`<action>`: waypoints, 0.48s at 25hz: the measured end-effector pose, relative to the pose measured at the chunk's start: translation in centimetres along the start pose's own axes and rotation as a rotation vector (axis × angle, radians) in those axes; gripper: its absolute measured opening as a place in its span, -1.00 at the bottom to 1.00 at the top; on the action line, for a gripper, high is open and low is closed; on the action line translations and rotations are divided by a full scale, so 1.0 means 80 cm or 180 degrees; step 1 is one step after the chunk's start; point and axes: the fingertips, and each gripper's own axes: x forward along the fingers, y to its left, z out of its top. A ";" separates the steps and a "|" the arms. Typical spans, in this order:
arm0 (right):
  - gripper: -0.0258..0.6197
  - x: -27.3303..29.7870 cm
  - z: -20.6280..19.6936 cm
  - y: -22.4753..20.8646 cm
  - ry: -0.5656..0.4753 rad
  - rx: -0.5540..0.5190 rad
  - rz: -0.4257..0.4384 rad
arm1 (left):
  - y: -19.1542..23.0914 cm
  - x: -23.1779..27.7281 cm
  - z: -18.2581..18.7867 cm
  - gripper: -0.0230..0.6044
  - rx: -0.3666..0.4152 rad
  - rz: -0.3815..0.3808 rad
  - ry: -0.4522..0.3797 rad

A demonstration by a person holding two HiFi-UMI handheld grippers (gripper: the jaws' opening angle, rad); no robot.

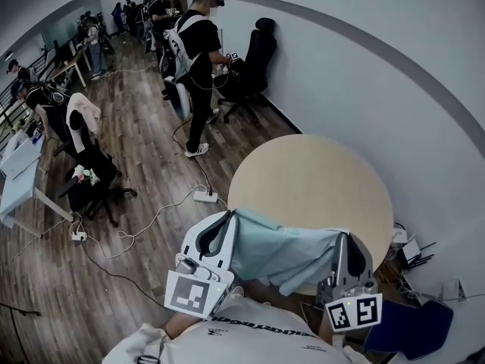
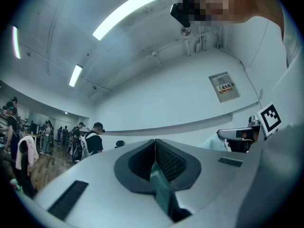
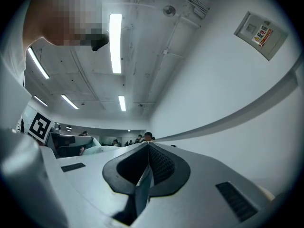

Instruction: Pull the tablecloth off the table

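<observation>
Near the round beige table [image 1: 311, 177], the head view shows the pale teal tablecloth [image 1: 284, 252] slung between both grippers. Only the gripper views show the left gripper [image 2: 155, 151] and right gripper [image 3: 148, 156] clamped on it.

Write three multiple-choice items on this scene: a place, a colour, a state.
1. Where is the tablecloth? A bunched between the left gripper and right gripper; B spread over the whole table; C on the floor.
2. The tablecloth's colour? A red; B pale blue-green; C black.
3. The left gripper's fingers are: A wide open; B shut on a cable; C shut on the tablecloth.
1 A, head view shows it gathered there; 2 B, every view shows that; 3 C, cloth sits pinched there.
</observation>
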 end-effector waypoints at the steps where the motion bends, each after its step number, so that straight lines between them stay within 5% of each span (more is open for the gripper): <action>1: -0.81 0.000 -0.001 0.002 0.0007 0.0001 -0.0001 | 0.001 -0.001 -0.001 -0.88 -0.0001 0.0003 -0.0006; 12: -0.81 -0.006 -0.003 -0.031 -0.0029 0.0010 -0.0056 | -0.018 0.018 -0.003 -0.88 0.0100 0.0001 -0.0102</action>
